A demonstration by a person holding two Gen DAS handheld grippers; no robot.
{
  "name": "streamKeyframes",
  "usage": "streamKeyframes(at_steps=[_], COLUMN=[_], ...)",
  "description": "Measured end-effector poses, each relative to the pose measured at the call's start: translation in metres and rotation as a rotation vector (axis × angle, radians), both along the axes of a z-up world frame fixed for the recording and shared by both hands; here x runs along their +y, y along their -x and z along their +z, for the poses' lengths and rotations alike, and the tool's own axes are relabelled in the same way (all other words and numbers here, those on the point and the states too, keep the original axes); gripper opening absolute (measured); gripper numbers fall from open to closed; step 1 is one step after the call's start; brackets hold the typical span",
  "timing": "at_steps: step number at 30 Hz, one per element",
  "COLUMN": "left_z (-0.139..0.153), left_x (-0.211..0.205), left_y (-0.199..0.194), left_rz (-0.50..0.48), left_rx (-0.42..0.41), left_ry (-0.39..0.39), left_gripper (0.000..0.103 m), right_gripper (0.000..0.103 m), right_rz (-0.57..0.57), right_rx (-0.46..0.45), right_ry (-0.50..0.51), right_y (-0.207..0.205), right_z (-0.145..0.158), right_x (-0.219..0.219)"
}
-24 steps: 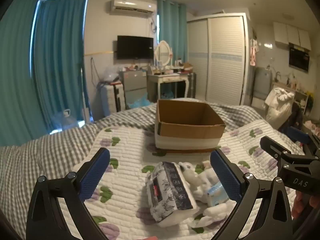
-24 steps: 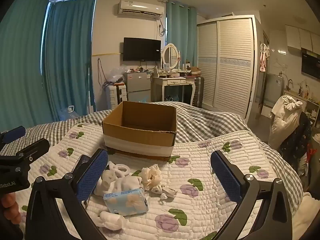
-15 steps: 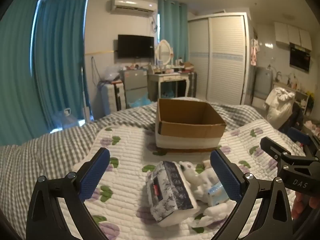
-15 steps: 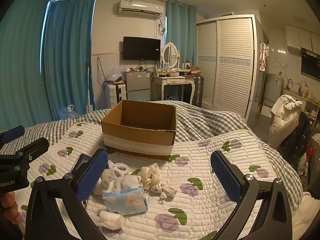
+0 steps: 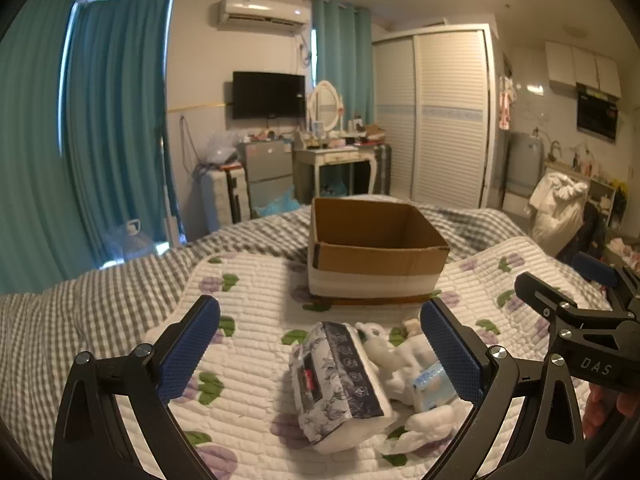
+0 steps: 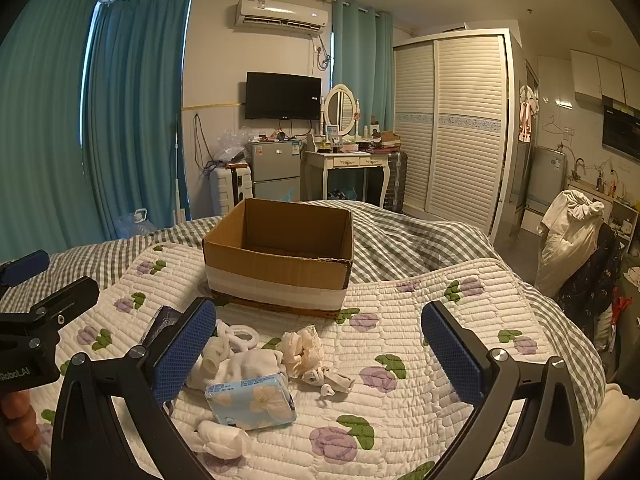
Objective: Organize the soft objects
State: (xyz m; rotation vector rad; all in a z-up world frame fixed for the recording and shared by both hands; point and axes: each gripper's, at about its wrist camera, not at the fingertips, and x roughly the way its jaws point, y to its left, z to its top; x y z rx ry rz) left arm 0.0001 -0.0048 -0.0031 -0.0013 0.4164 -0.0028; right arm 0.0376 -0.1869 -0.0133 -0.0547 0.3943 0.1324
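Note:
An open, empty cardboard box (image 5: 376,256) (image 6: 280,256) stands on the quilted bed. In front of it lies a heap of soft things: a floral tissue pack (image 5: 340,384), a pale blue tissue packet (image 6: 250,400) (image 5: 430,382), white socks (image 6: 240,364), a cream lace cloth (image 6: 304,350) and a white ring (image 6: 242,334). My left gripper (image 5: 320,352) is open and empty, above the floral pack. My right gripper (image 6: 320,352) is open and empty, above the lace cloth. Each gripper shows at the edge of the other's view.
The white quilt with purple flowers (image 6: 420,340) lies over a grey checked blanket (image 5: 80,304). Beyond the bed are teal curtains, a small fridge (image 6: 276,172), a dressing table (image 6: 352,160) and a louvred wardrobe (image 6: 452,128). Clothes hang on a chair (image 6: 568,240) at the right.
Both grippers have drifted very slightly; the box and heap sit almost unchanged in view. Nothing was taken hold of.

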Motion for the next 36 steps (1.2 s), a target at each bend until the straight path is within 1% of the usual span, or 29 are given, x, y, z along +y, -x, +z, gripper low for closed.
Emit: streamKeyframes(at_steps=[8, 36], left_z=[-0.0005, -0.0012], left_x=[0.0002, -0.0001], left_y=[0.0001, 0.0004], left_rz=[-0.004, -0.004], left_rx=[0.000, 0.001], left_ry=[0.004, 0.004], left_gripper=[0.103, 0.103], right_gripper=[0.103, 0.103], right_rz=[0.000, -0.007], right_rx=[0.002, 0.009], right_ry=[0.001, -0.003], right_y=[0.0006, -0.0025], right_z=[-0.0053, -0.0013], right_x=[-0.0002, -0.0032])
